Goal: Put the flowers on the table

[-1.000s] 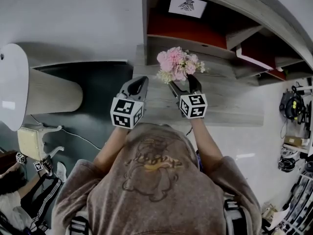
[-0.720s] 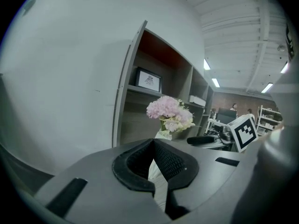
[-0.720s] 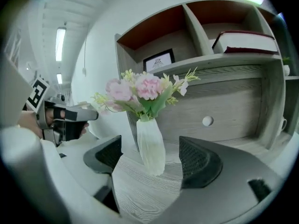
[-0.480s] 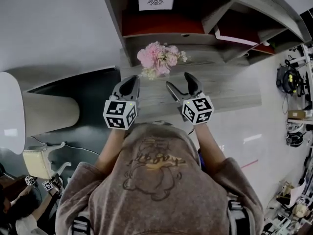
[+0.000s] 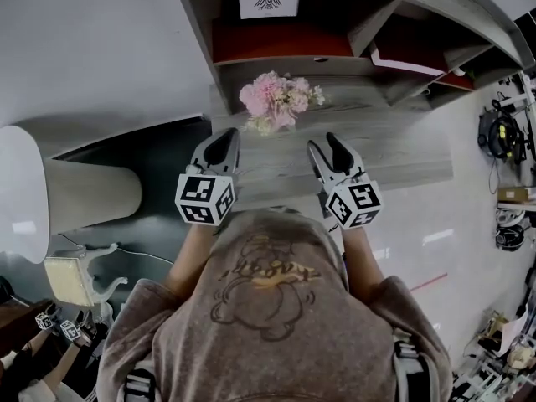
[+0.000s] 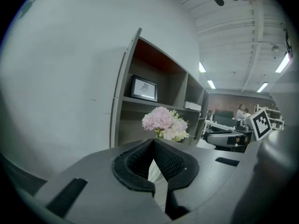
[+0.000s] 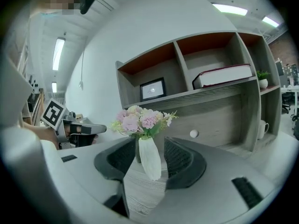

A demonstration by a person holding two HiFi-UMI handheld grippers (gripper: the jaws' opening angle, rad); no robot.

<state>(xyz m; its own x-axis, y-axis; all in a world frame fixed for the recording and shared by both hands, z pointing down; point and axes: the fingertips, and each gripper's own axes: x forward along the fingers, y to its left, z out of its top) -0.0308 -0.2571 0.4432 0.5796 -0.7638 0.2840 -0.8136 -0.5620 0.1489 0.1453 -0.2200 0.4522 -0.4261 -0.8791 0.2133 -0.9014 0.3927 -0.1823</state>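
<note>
Already the flowers (image 5: 280, 100) stand in their white vase (image 7: 150, 157) on the table (image 5: 402, 153), upper centre of the head view, so the placing looks done. The right gripper (image 5: 325, 145) is closing on nothing, clear of the vase; the left gripper (image 5: 223, 136) is pressed together and empty. The next move calls for backing away without brushing the blooms.

My left gripper (image 6: 153, 141) has its jaws closed tip to tip, nothing between them; beyond, the pink flowers (image 6: 161, 120) stand upright before the shelf unit (image 6: 126, 120) holding a framed picture (image 6: 144, 88)
</note>
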